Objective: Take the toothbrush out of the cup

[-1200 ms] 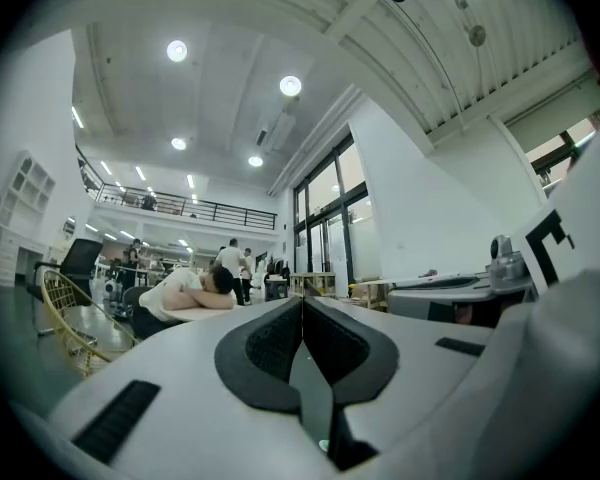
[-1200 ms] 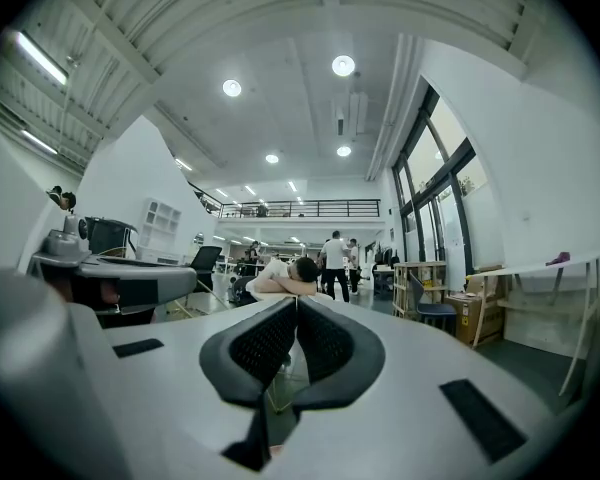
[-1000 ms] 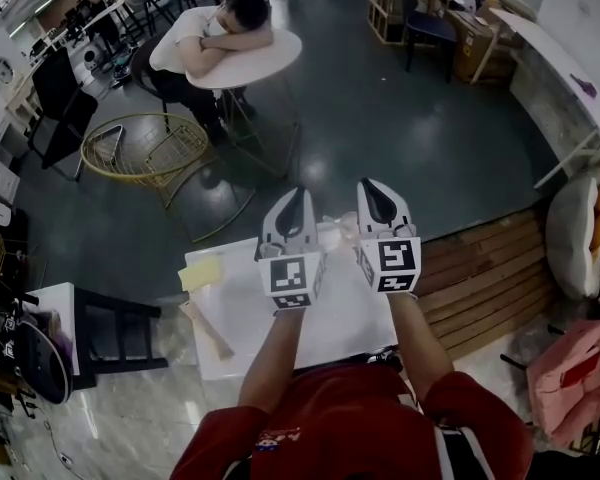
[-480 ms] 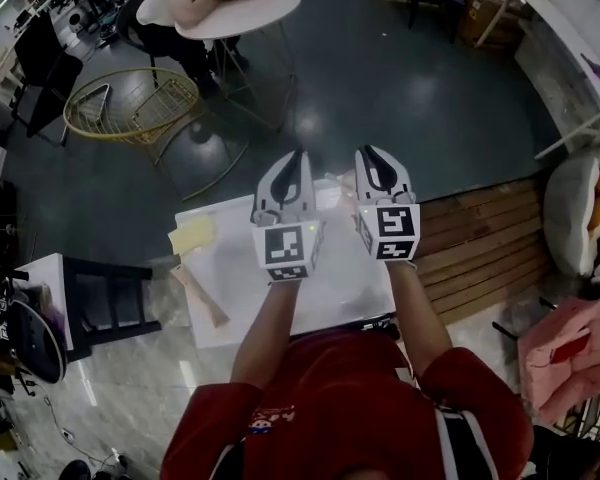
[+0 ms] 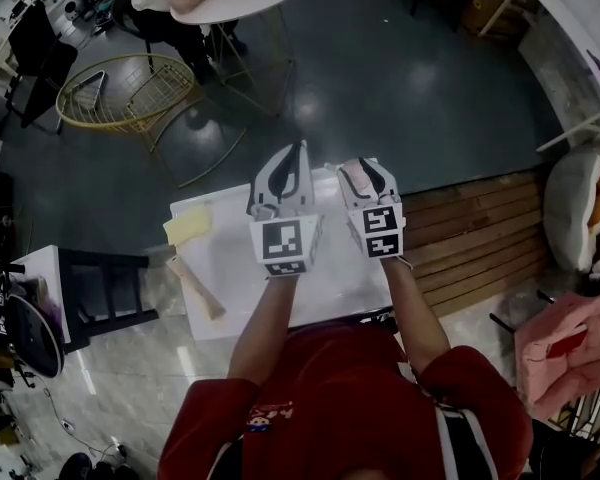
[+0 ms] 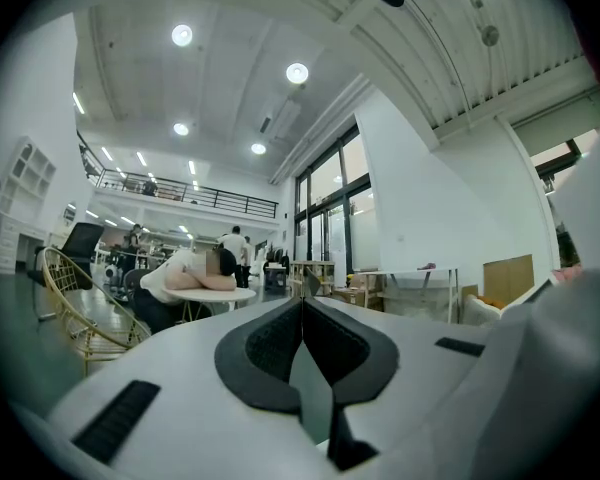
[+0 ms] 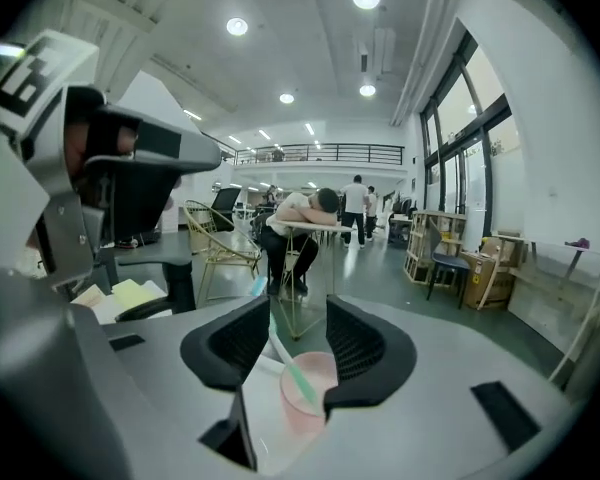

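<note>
The right tool (image 7: 298, 310) stands with its jaws wide apart, having just been opening. In the right gripper view the toothbrush (image 7: 283, 346) shows in the gap between them. Its pale shaft leans up and to the left out of the pink cup (image 7: 305, 388), and its head rises close beside the inner face of the left-hand jaw. Whether the shaft touches that pad cannot be told; neither pad presses on it. The cup stands upright on the white surface (image 5: 225, 268), low in the gap and toward the right-hand jaw, whose lower edge cuts across part of the rim.

From the head view the right tool (image 5: 370, 173) reaches out over the far edge of the surface, and the pink of the cup (image 5: 352, 176) shows between its jaws, on the side toward the left tool (image 5: 292, 163). The two tools lie side by side, close but apart, each with its marker cube facing the camera.

The left tool (image 6: 302, 313) has its jaws together, the dark pads meeting along a thin seam. It points out level over the room, not at the cup.

A yellow pad (image 5: 185, 226) lies at the left corner of the surface, and a wooden piece (image 5: 195, 290) sits by its left edge, both well apart from the cup. Beyond the surface a person (image 7: 305, 208) leans over a round table.
</note>
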### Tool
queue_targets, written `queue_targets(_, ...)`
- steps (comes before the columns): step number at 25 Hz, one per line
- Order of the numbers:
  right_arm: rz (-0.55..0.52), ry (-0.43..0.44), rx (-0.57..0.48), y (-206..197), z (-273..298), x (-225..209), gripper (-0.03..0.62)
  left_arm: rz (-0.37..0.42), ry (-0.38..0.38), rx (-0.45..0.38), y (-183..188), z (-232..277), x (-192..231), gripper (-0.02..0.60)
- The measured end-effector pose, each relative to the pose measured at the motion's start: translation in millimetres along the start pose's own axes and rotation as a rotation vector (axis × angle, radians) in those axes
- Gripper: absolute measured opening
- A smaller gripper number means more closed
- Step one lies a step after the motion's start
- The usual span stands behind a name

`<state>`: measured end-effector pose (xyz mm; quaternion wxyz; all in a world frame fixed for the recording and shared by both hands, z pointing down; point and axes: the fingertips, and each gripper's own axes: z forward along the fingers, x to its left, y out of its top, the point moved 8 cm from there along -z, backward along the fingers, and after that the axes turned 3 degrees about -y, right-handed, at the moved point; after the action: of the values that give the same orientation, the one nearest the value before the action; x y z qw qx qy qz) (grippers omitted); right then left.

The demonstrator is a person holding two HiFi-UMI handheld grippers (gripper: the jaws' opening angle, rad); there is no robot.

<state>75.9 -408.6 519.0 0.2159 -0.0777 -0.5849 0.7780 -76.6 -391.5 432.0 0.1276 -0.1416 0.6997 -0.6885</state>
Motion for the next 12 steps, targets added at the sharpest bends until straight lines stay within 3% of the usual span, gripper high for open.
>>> queue_targets(12,-0.139,0.058,0.195,-36,35,11,0.193,-0.002,0.013,0.024,-7,0,4,0.029)
